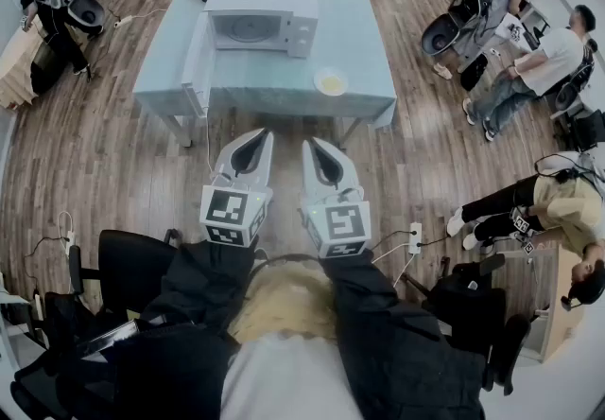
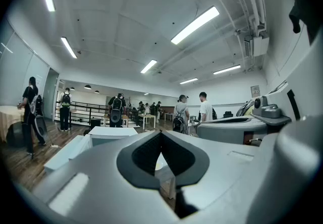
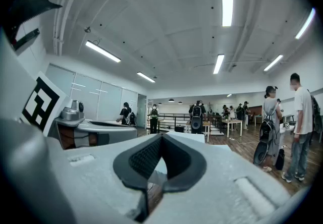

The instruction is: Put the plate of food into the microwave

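A white microwave point(image 1: 262, 16) stands at the back of a pale blue table point(image 1: 359, 40), its door point(image 1: 196, 63) swung open to the left. A small plate of yellow food point(image 1: 331, 81) lies near the table's front edge, right of the microwave. My left gripper point(image 1: 257, 137) and right gripper point(image 1: 315, 146) hover side by side over the wooden floor, short of the table and apart from the plate. Both are shut with nothing between their jaws. The microwave point(image 2: 108, 132) shows beyond the left gripper point(image 2: 160, 133), and its top point(image 3: 194, 137) beyond the right gripper point(image 3: 162, 136).
Several people stand or sit around the room, most at the right point(image 1: 529, 59) and far left point(image 1: 43, 2). A black chair point(image 1: 128, 262) is close at my left. A power strip point(image 1: 413, 236) and cables lie on the floor at my right.
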The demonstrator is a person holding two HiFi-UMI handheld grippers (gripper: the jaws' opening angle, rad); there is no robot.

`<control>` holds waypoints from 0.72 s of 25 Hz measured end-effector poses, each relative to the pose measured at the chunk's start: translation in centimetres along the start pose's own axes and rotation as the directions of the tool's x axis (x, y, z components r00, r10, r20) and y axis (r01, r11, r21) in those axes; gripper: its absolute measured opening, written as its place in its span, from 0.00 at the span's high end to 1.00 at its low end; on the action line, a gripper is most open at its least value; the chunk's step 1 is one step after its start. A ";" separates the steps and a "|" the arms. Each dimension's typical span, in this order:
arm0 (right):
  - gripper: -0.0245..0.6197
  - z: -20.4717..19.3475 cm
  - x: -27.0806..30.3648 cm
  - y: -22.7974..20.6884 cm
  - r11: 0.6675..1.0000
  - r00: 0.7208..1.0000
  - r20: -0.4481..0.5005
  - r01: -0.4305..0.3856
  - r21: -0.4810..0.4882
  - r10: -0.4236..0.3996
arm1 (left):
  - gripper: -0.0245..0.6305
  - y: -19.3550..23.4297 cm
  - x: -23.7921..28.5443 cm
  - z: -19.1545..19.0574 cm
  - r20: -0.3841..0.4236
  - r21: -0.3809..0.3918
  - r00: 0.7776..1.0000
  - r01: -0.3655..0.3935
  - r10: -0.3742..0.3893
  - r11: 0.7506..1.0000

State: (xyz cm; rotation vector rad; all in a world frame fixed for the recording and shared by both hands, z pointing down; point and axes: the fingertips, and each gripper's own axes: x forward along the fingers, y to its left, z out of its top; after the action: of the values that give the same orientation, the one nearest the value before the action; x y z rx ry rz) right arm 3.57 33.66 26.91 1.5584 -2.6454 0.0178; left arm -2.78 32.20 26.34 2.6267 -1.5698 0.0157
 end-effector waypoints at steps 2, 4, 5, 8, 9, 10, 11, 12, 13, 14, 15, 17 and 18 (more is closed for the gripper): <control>0.97 -0.2 0.1 -0.1 1.000 1.000 -0.002 0.004 0.001 -0.004 | 0.97 -0.1 0.1 -0.1 0.002 0.000 1.000 0.006 -0.006 1.000; 0.97 -0.3 0.3 -0.1 1.000 1.000 0.000 0.005 0.001 -0.005 | 0.97 -0.1 0.3 -0.3 0.002 -0.001 1.000 0.010 -0.010 1.000; 0.97 -0.5 0.3 0.0 1.000 1.000 0.000 0.005 0.002 -0.005 | 0.97 0.0 0.4 -0.4 -0.001 -0.002 1.000 0.011 -0.011 1.000; 0.97 -0.7 0.5 0.0 1.000 1.000 0.002 0.005 0.006 -0.005 | 0.97 0.0 0.5 -0.8 -0.009 -0.005 1.000 0.013 -0.013 1.000; 0.97 -0.8 0.5 0.0 1.000 1.000 -0.002 0.006 0.010 -0.006 | 0.97 0.1 0.5 -0.8 -0.011 -0.007 1.000 0.014 -0.014 1.000; 0.97 -0.9 0.6 0.0 1.000 1.000 -0.004 0.007 0.015 -0.006 | 0.97 0.1 0.6 -0.9 -0.015 -0.010 1.000 0.015 -0.016 1.000; 0.97 -0.9 0.7 0.0 1.000 1.000 -0.006 0.007 0.020 -0.007 | 0.97 0.2 0.6 -1.0 -0.018 -0.014 1.000 0.017 -0.017 1.000; 0.97 -1.0 0.8 0.0 1.000 1.000 -0.008 0.009 0.025 -0.009 | 0.97 0.4 0.7 -1.2 -0.022 -0.018 1.000 0.018 -0.019 1.000; 0.97 -1.0 0.9 0.0 1.000 1.000 -0.008 0.011 0.029 -0.011 | 0.97 0.5 0.7 -1.3 -0.024 -0.021 1.000 0.020 -0.020 1.000; 0.97 -0.9 1.1 0.1 0.999 1.000 -0.005 0.013 0.032 -0.012 | 0.97 0.6 0.7 -1.4 -0.027 -0.024 0.999 0.021 -0.021 0.999; 0.97 -0.9 1.2 0.1 0.999 1.000 -0.005 0.016 0.035 -0.016 | 0.97 0.8 0.7 -1.5 -0.029 -0.027 0.999 0.022 -0.022 0.999; 0.97 -1.5 1.3 0.1 0.999 1.000 -0.019 0.025 0.043 -0.025 | 0.97 1.1 0.6 -1.7 -0.033 -0.031 0.999 0.021 -0.022 0.999; 0.97 -1.9 1.4 0.1 0.998 0.999 -0.028 0.030 0.048 -0.028 | 0.97 1.3 0.5 -1.9 -0.035 -0.034 0.999 0.020 -0.021 0.999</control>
State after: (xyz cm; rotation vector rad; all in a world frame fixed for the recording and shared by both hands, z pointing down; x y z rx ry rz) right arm 2.87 32.60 28.86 1.5986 -2.6199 0.1015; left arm -3.62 31.27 28.33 2.6017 -1.5191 0.0336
